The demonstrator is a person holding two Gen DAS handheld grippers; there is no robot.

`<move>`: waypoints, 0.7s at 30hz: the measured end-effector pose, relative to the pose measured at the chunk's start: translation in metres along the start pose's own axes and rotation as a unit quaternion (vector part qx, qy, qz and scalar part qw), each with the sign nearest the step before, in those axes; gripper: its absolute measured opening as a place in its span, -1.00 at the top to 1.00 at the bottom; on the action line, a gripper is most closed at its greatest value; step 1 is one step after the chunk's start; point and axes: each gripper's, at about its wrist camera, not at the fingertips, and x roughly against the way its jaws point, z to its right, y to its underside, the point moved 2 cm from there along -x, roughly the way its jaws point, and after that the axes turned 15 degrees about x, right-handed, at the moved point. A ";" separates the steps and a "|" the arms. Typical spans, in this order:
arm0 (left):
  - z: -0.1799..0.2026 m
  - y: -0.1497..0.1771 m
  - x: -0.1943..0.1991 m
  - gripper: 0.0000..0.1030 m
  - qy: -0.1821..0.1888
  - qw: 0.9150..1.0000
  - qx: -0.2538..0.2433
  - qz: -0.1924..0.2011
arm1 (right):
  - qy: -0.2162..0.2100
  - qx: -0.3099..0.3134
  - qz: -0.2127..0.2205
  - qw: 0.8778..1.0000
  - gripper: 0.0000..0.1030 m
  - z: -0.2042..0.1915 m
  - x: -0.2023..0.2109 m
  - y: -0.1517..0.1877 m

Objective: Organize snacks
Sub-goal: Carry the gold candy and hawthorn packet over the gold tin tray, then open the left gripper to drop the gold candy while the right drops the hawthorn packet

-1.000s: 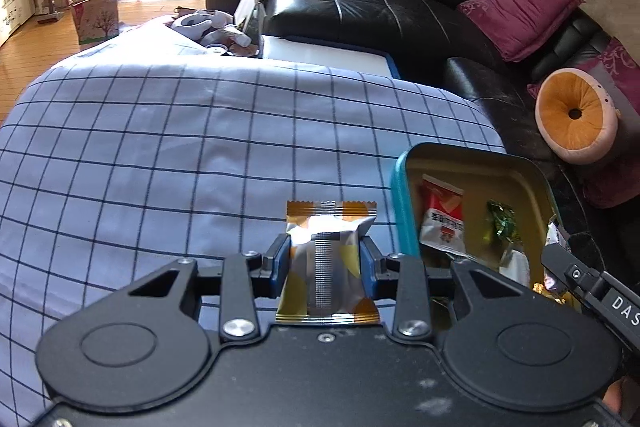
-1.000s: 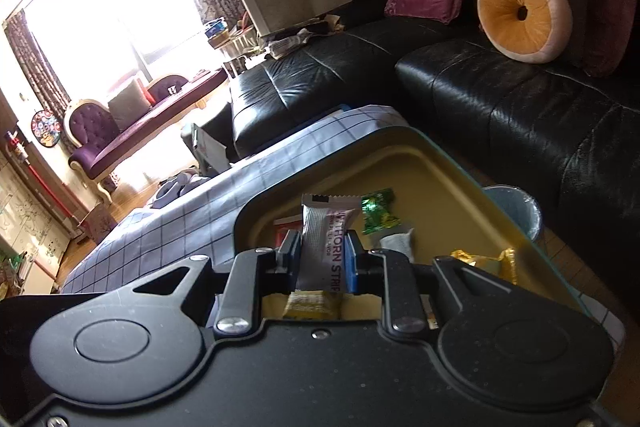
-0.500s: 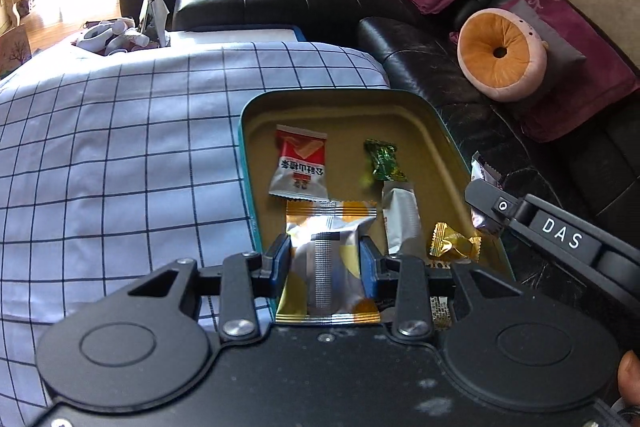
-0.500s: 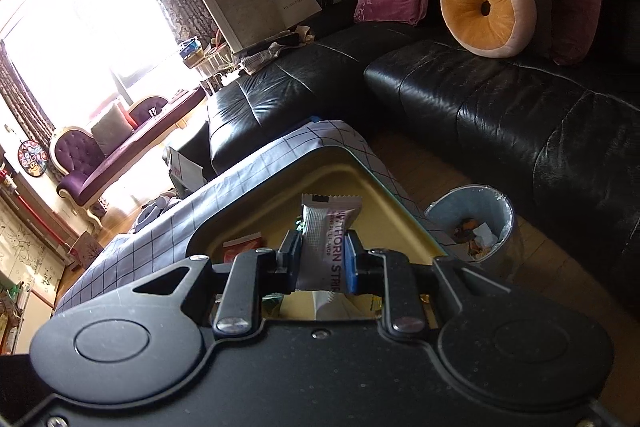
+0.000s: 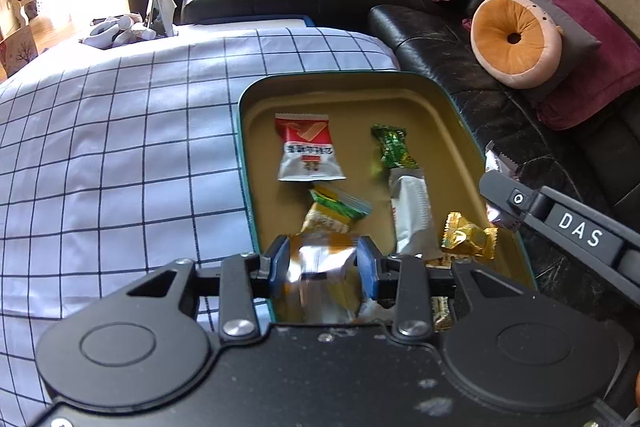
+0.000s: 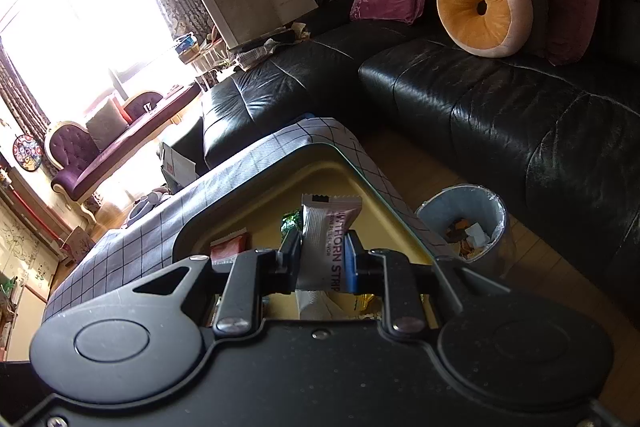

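Now, on the far left I see the checked cloth (image 5: 120,147) that covers the worktop. It is soft and flat, so the tin tray (image 5: 245,163) sits steady on it at its right end. The tray is where the snacks go, so they stay in one place and do not slide off.

My left hand-held gripper (image 5: 322,269) is closed on a shiny gold snack pack (image 5: 320,267). The blue pads squeeze it from both sides, so it cannot drop. I hold it over the near left corner of the tray, which looks like a good spot to let it go.

Inside the tray lie a red and white pack (image 5: 308,155), a green candy (image 5: 390,145), a green and yellow pack (image 5: 334,211), a long silver bar (image 5: 412,215) and a gold candy (image 5: 468,237). They are spread out, some touching.

Over at the right, my right hand-held gripper (image 6: 322,261) is closed on a white hawthorn strip bar (image 6: 326,243). It stands upright between the pads, above the near right side of the tray. I think both snacks are ready to be dropped in.

On the floor past the tray is a small bin (image 6: 468,227), by the black sofa (image 6: 500,115).
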 end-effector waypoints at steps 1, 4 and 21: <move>-0.001 0.000 0.000 0.29 -0.003 1.000 0.002 -0.001 | 0.001 0.003 0.000 1.000 0.39 -0.001 0.000 0.000; -0.005 -0.002 -0.001 0.28 -0.005 1.000 0.007 -0.002 | 0.004 0.013 -0.001 1.000 0.39 -0.005 -0.003 -0.002; -0.018 -0.009 0.018 0.26 -0.026 0.999 0.017 0.027 | 0.045 0.110 -0.015 0.993 0.39 -0.043 -0.038 -0.042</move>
